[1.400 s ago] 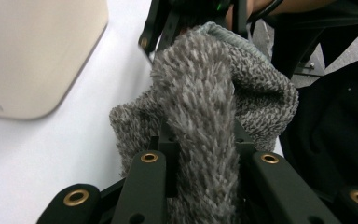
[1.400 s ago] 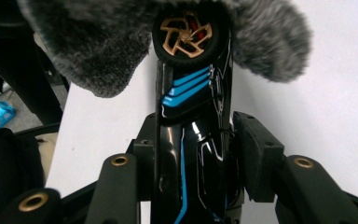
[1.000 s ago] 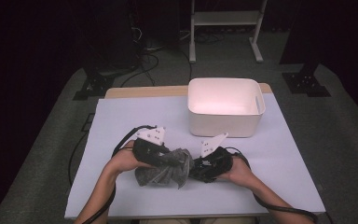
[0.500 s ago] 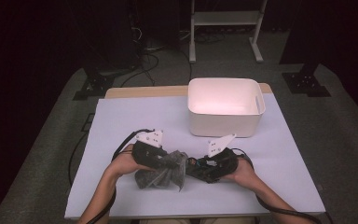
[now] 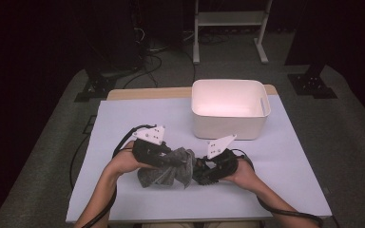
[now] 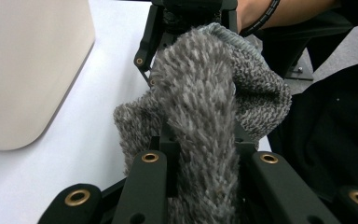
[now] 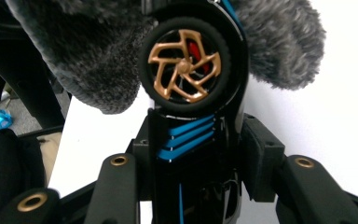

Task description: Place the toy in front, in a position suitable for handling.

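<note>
The grey fuzzy sock [image 5: 167, 167] lies low over the near middle of the counter [image 5: 123, 118], bunched between the two grippers. In the right gripper view a black toy car [image 7: 193, 116] with blue stripes and a gold-spoked wheel sits nose-first against the sock's opening [image 7: 98, 56]; it appears to be going in or coming out, and which cannot be told.

Risk, as judged: the car is narrow and glossy, held across its flanks. If the sock's fuzz drags on the wheel, the car could twist or slide out of the pads. The sock is soft; a single pinch may let the cuff sag shut and block the car. A slip would drop the car onto the counter, well short of the white bin [image 5: 230, 111].

Left gripper [image 6: 200, 154]: clenched on a thick fold of the sock, jaws pointing toward the other hand.

Right gripper [image 7: 198, 158]: grasping the car, pads on both sides, pointing inward at the sock.

Both forearms enter from the near edge, hands converging, wrists low.
</note>
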